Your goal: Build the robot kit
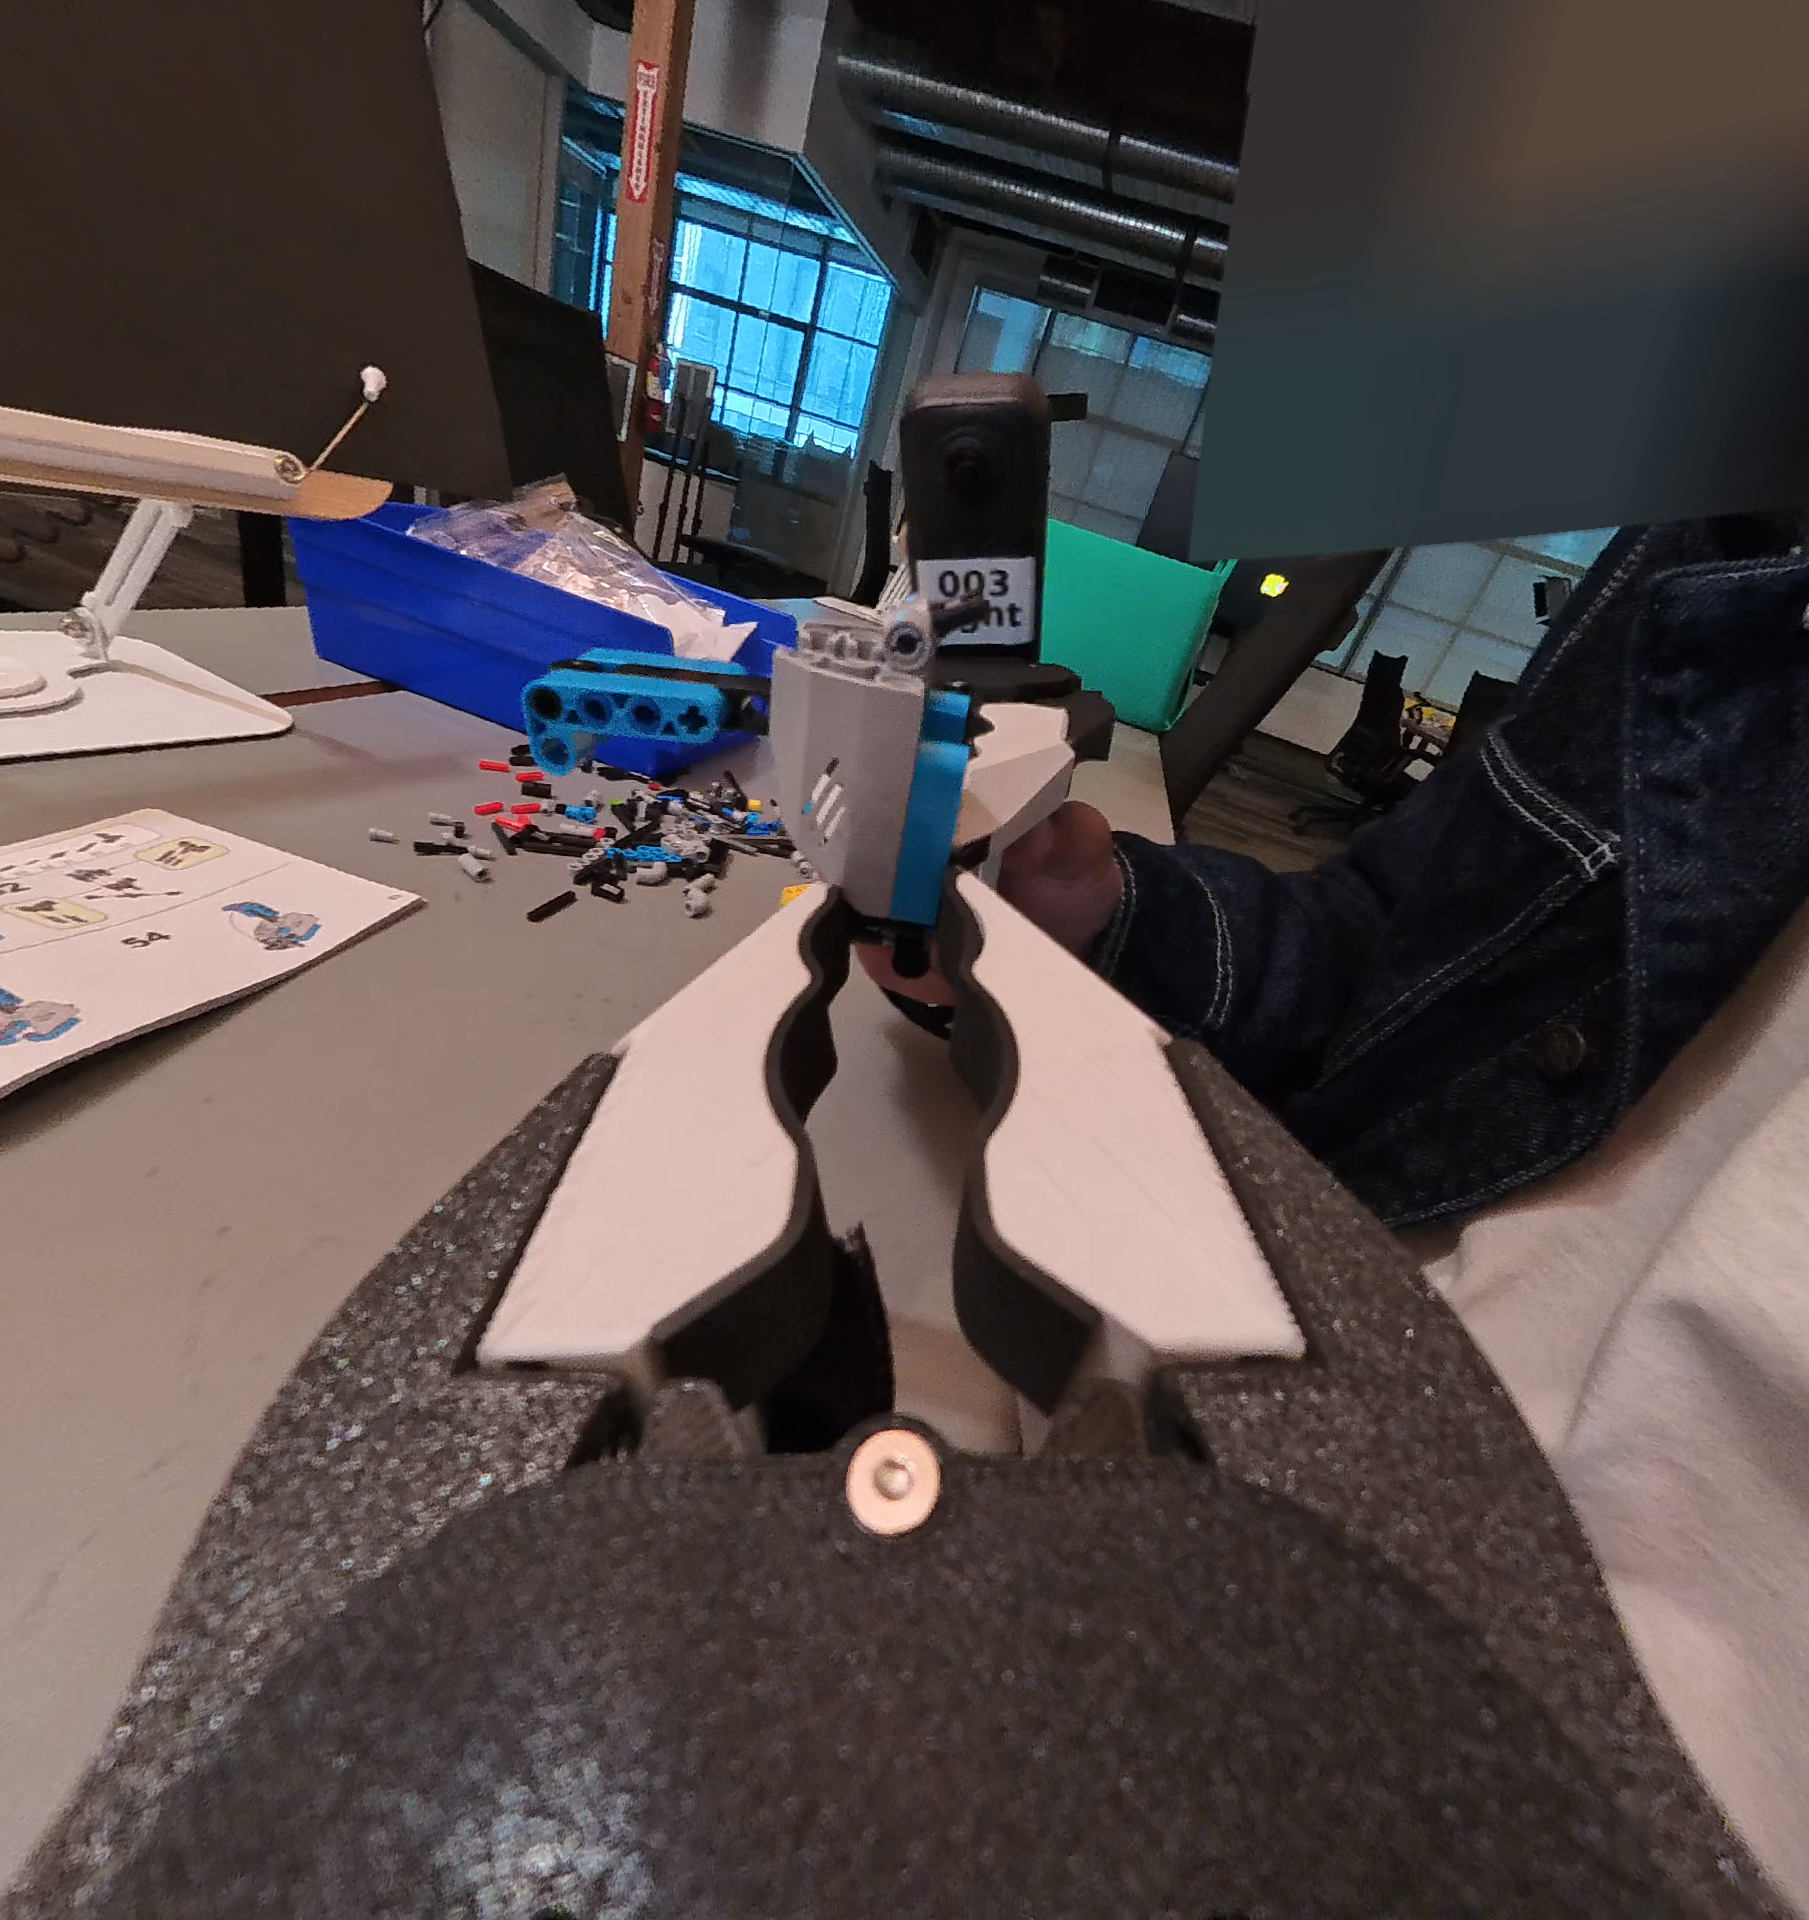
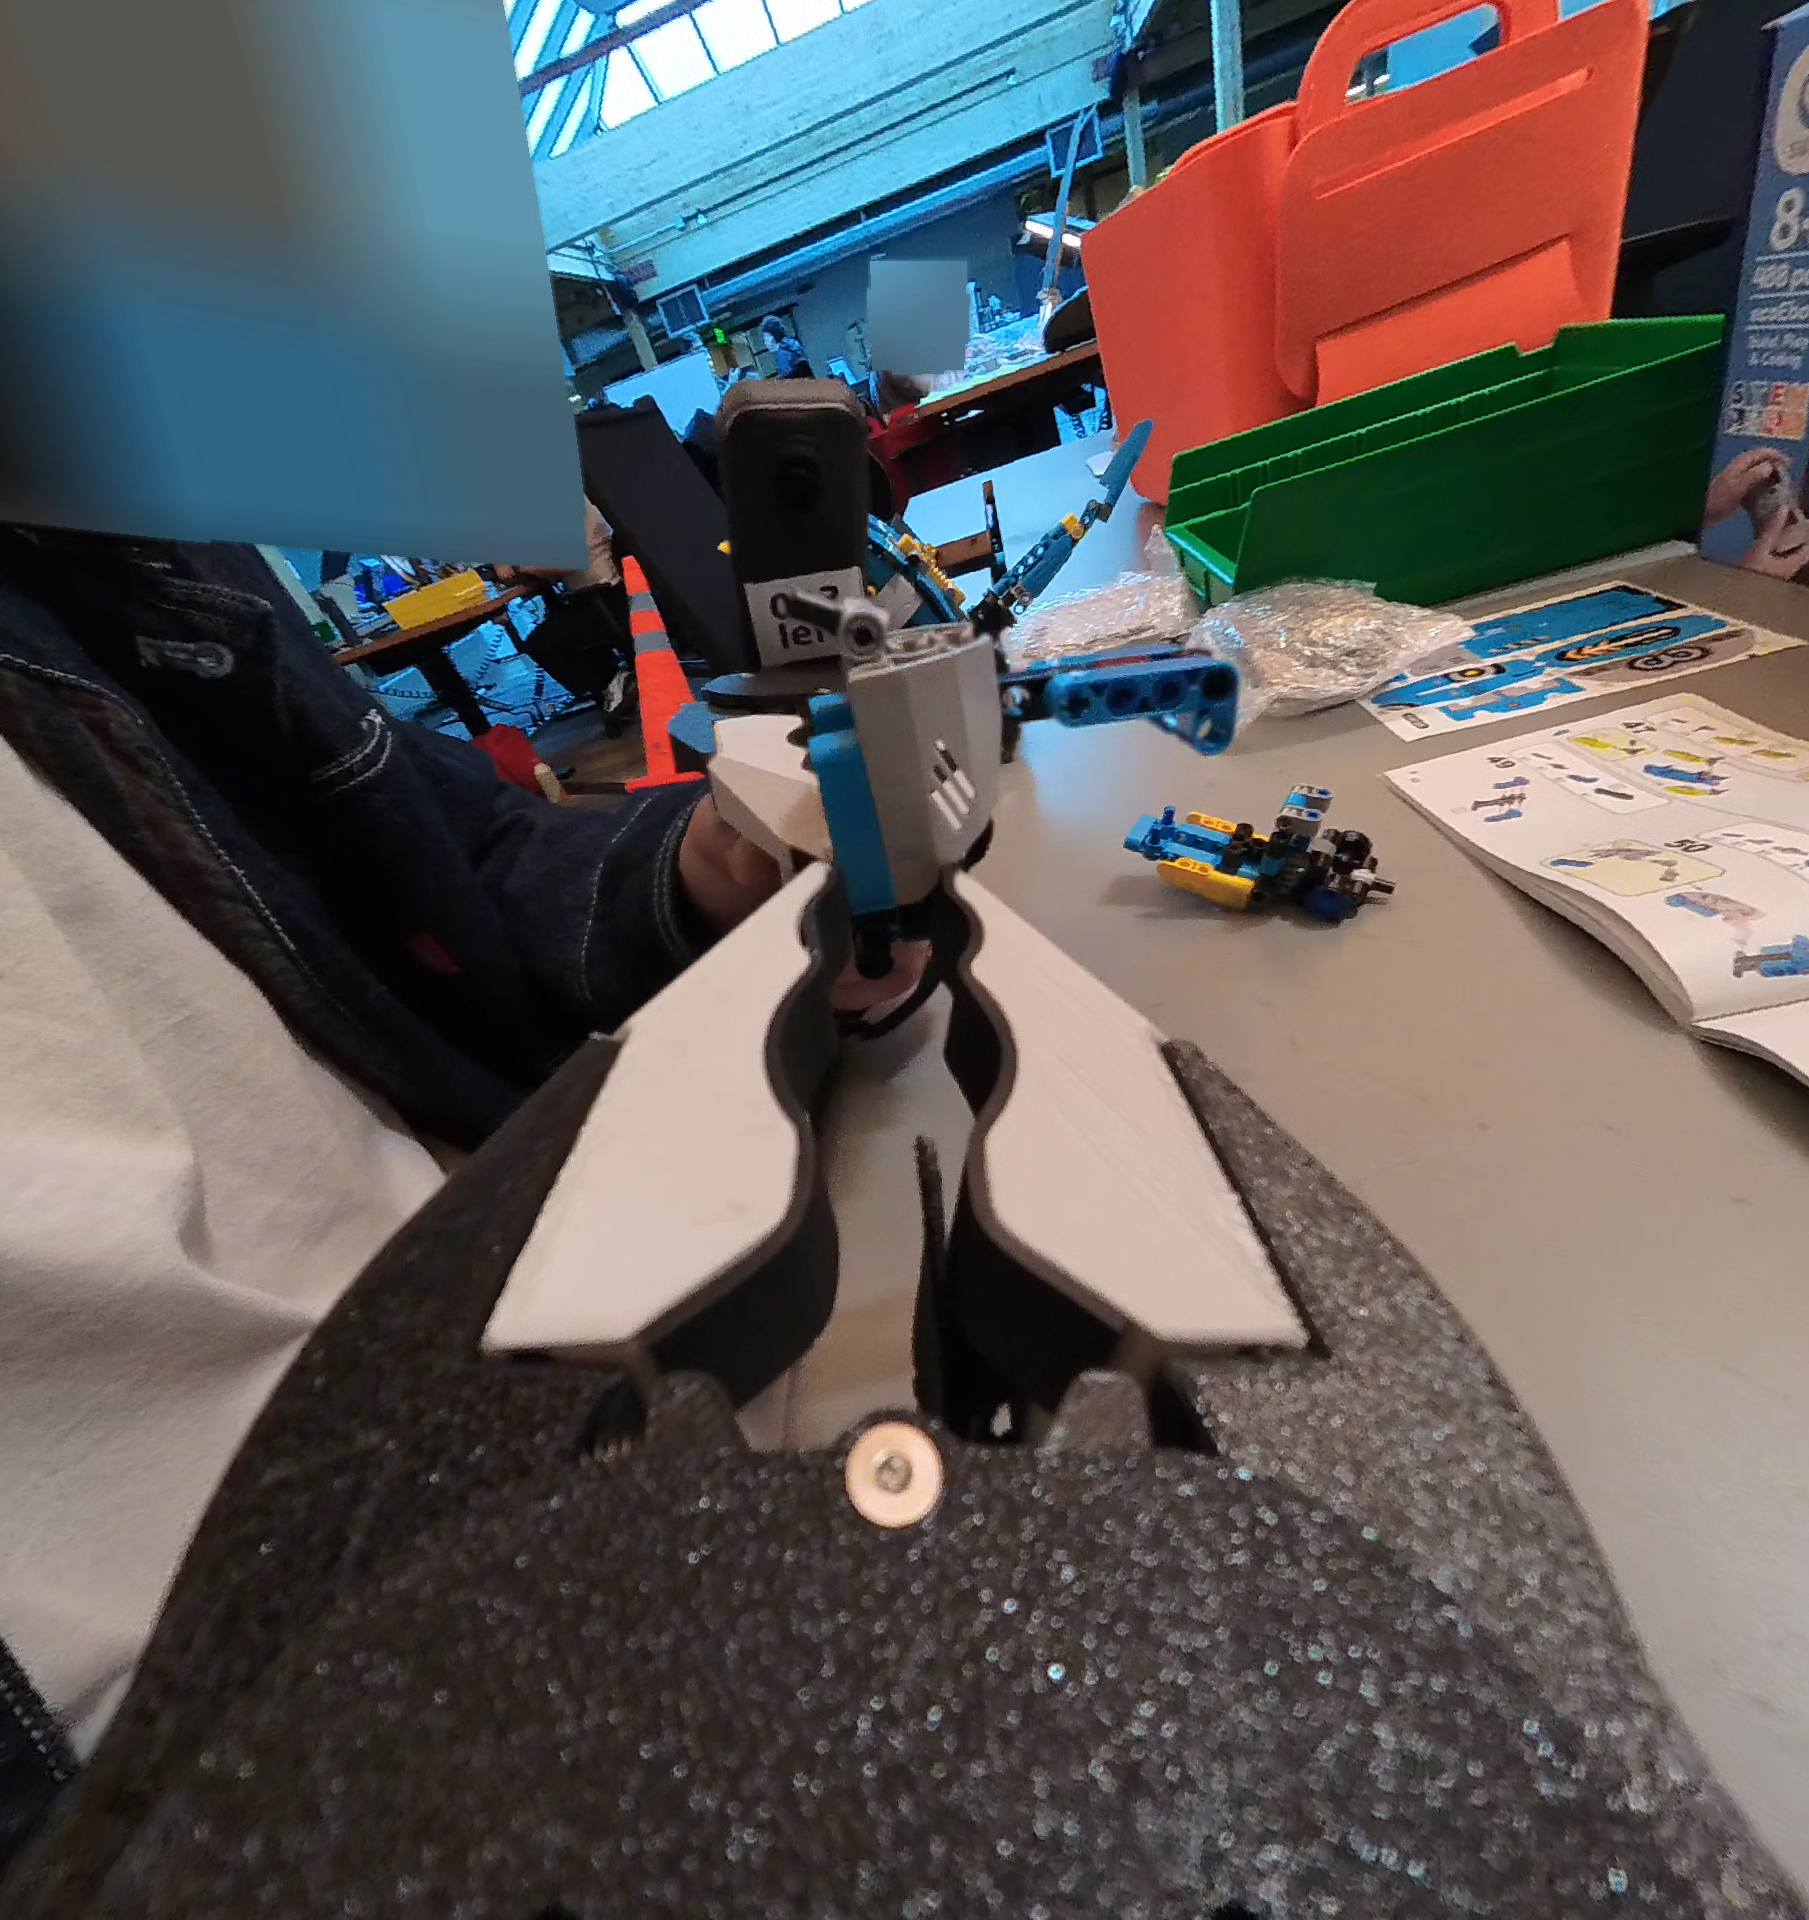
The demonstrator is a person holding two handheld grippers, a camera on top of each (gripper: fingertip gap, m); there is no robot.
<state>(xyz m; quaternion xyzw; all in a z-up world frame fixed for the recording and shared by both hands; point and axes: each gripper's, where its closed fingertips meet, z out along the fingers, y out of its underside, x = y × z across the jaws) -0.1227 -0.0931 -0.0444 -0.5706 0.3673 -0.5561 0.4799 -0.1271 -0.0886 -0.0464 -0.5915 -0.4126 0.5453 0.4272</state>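
A grey and blue brick-built assembly (image 1: 858,769) with a blue holed beam sticking out to one side is held up above the grey table (image 1: 256,1247). My left gripper (image 1: 895,909) is shut on its lower end, where a blue beam and a black pin sit between the tips. My right gripper (image 2: 884,894) is shut on the same assembly (image 2: 910,769) from the opposite side. Each view shows the other gripper facing it just behind the assembly: the right one (image 1: 1025,769) in the left wrist view, the left one (image 2: 754,779) in the right wrist view.
A blue bin (image 1: 443,613), a pile of small loose parts (image 1: 619,831), an instruction booklet (image 1: 152,914) and a white lamp base (image 1: 100,696) lie on one side. A small blue and yellow build (image 2: 1264,852), a green bin (image 2: 1451,488) and an orange bag (image 2: 1347,260) on the other. My two grippers' fingertips are within a few centimetres of each other.
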